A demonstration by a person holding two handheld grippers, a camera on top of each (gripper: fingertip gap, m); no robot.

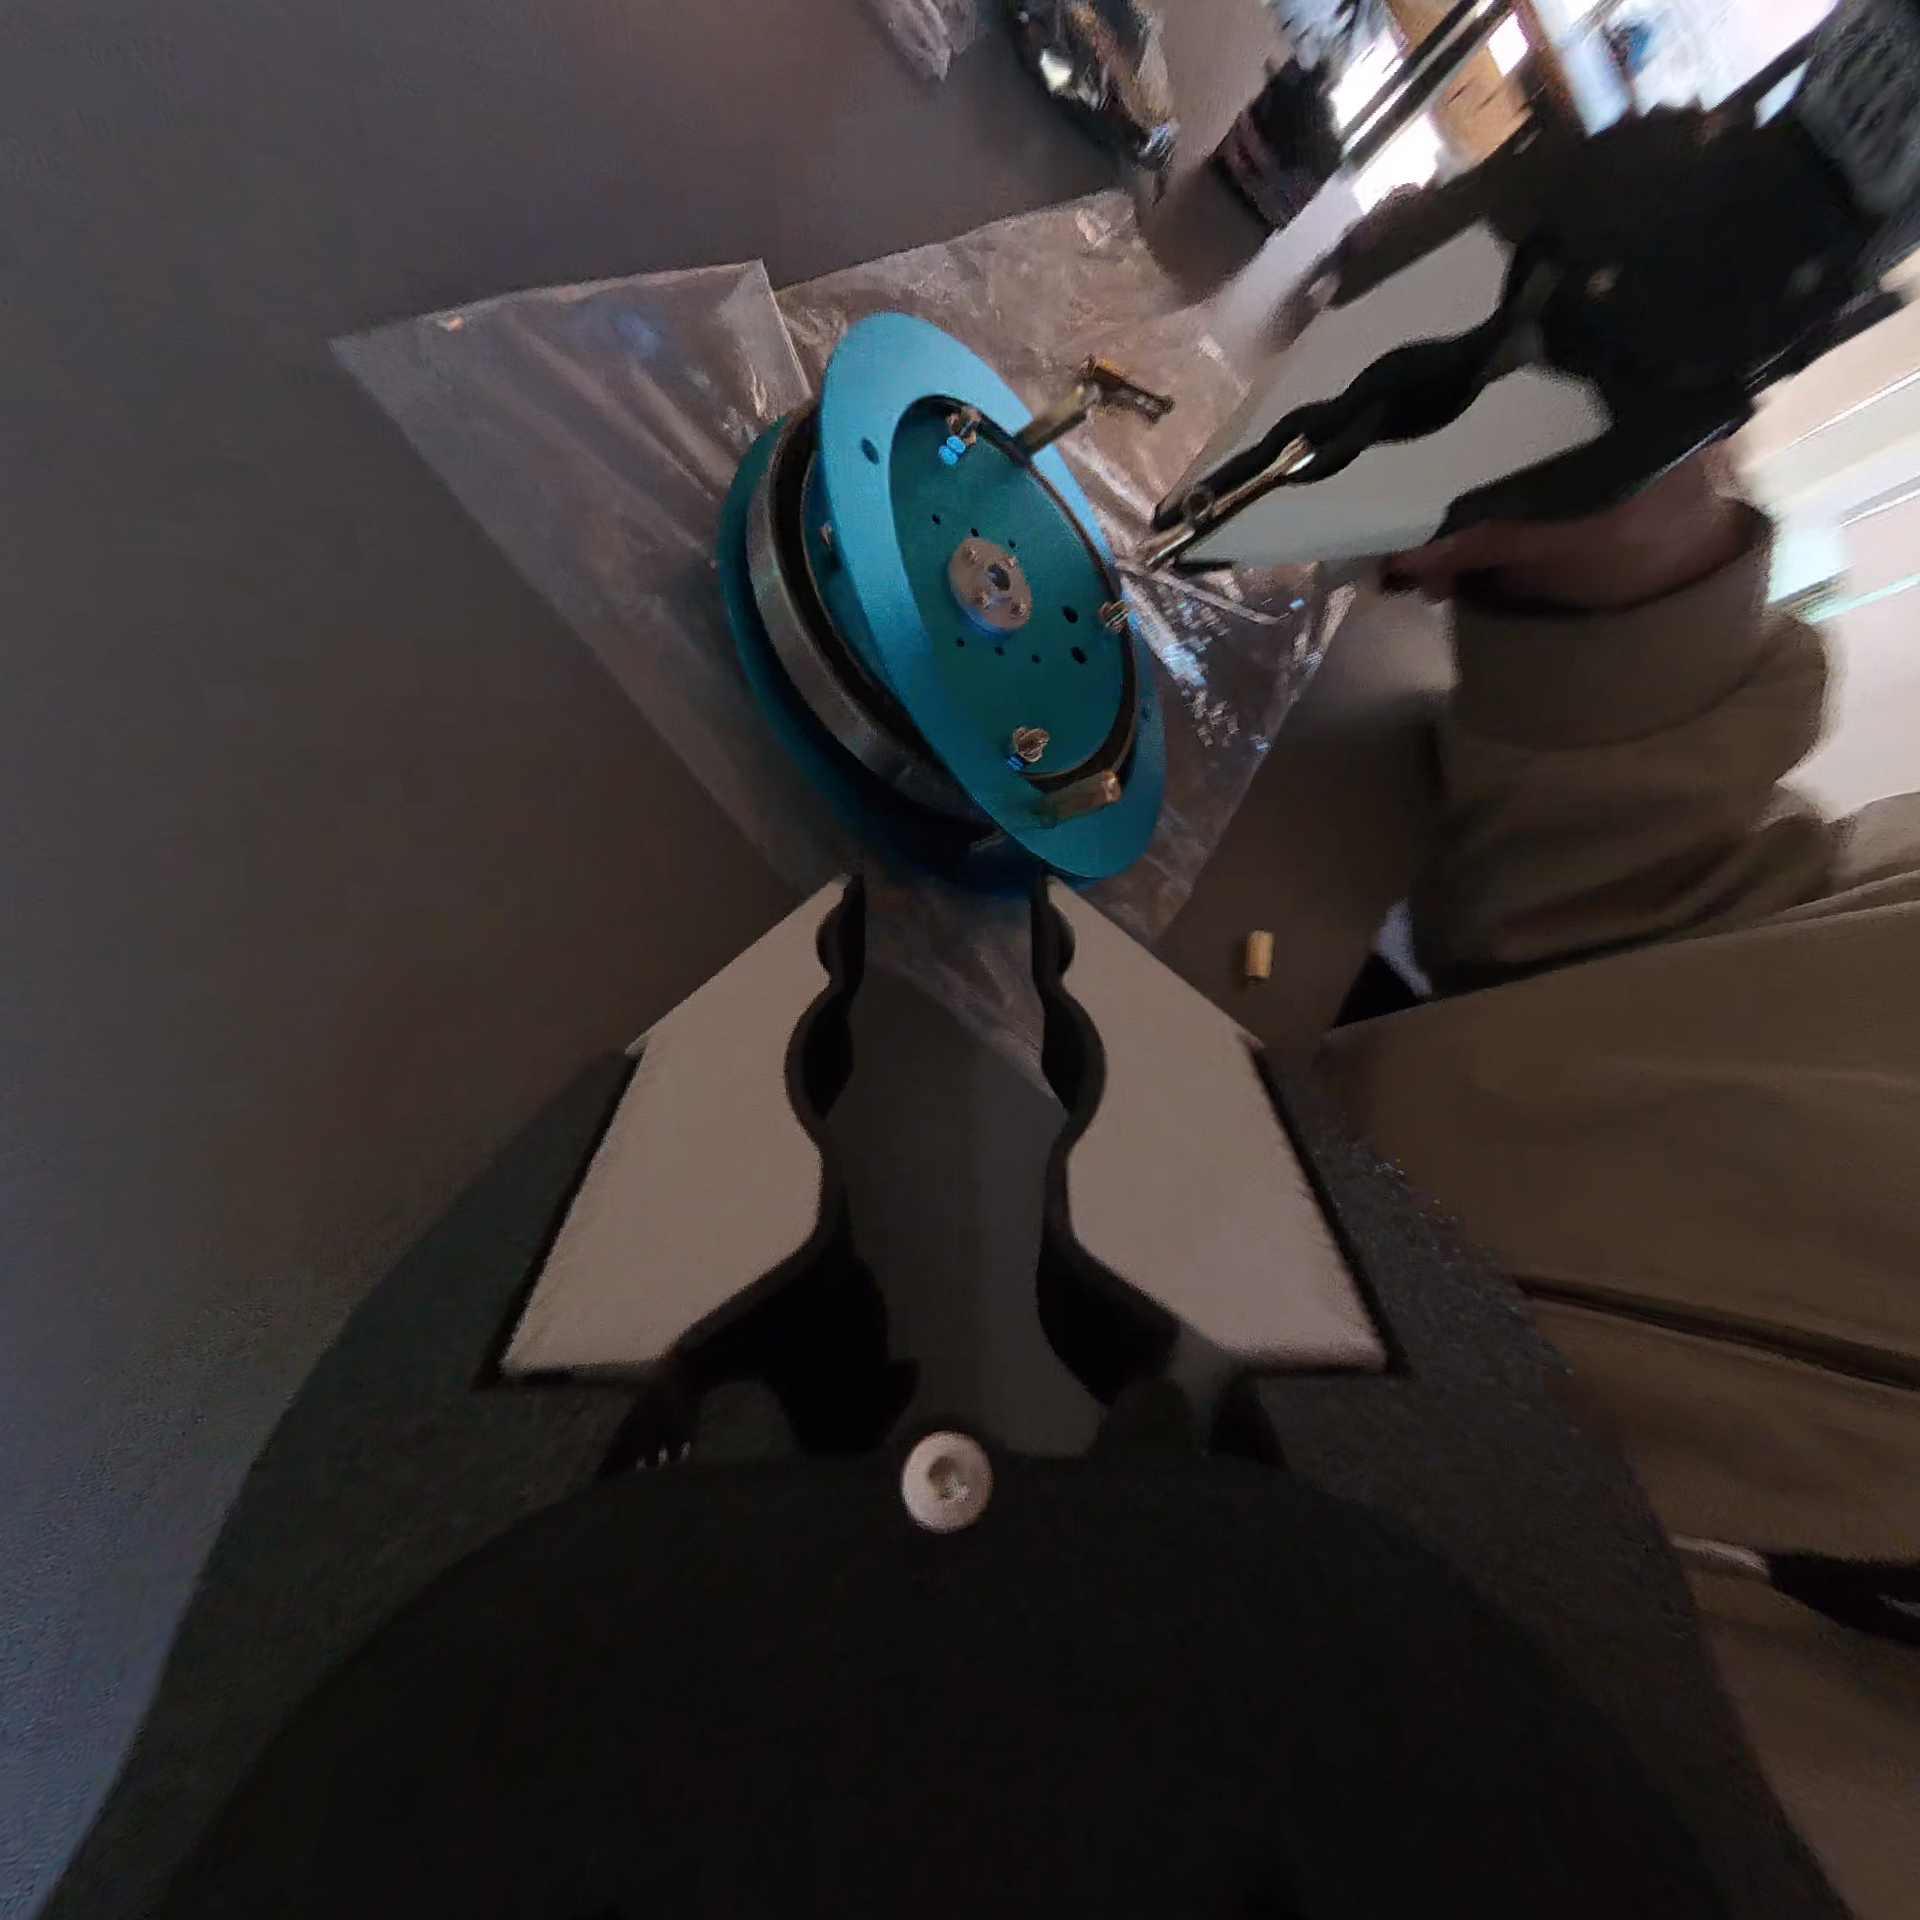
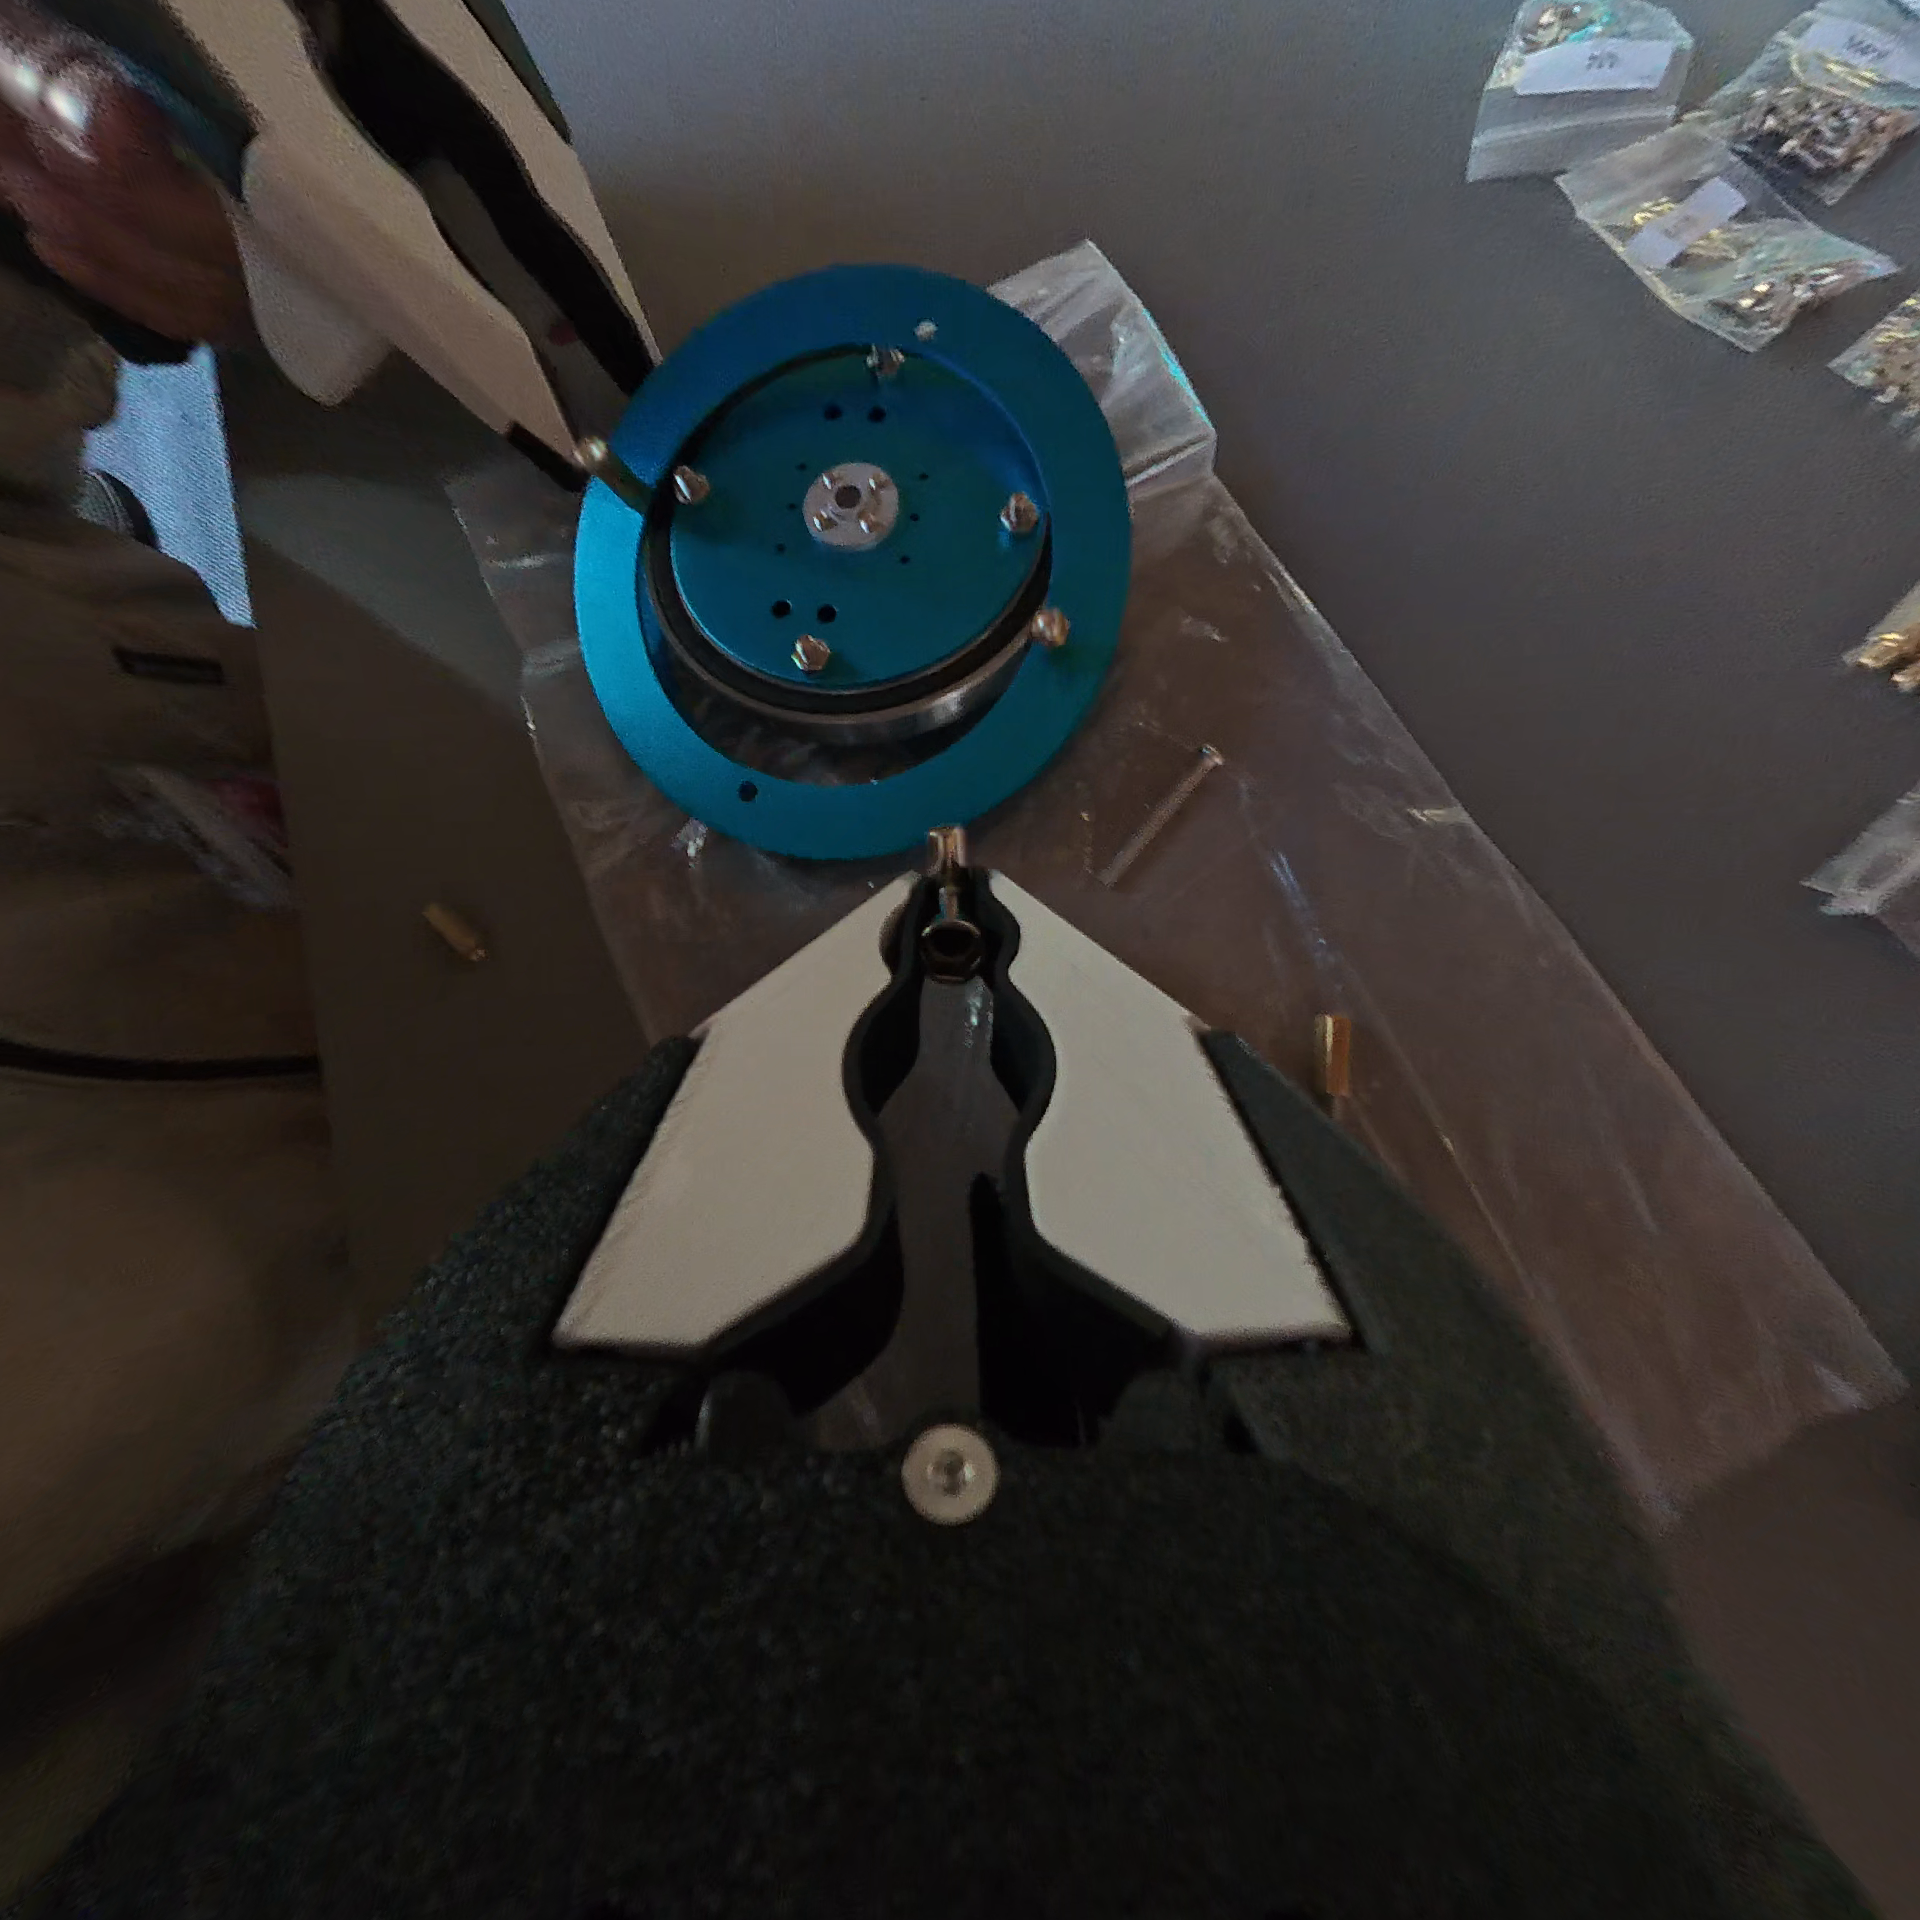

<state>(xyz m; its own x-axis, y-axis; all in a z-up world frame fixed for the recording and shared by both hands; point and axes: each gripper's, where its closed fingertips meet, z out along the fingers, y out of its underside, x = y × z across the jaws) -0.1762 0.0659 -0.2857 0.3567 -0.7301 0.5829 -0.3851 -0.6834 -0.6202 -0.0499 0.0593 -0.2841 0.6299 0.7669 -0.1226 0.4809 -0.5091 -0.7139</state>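
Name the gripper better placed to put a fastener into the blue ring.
Right, probably. The right gripper is shut on a small fastener just off the blue ring; the left gripper is open and empty.

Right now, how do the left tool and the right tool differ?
The left tool is open with nothing between its fingers; the right tool is shut on a small metal fastener. The left tool's tips sit at the blue ring's rim; the right tool's fastener comes close to another part of it. Both have white fingers and point at the ring.
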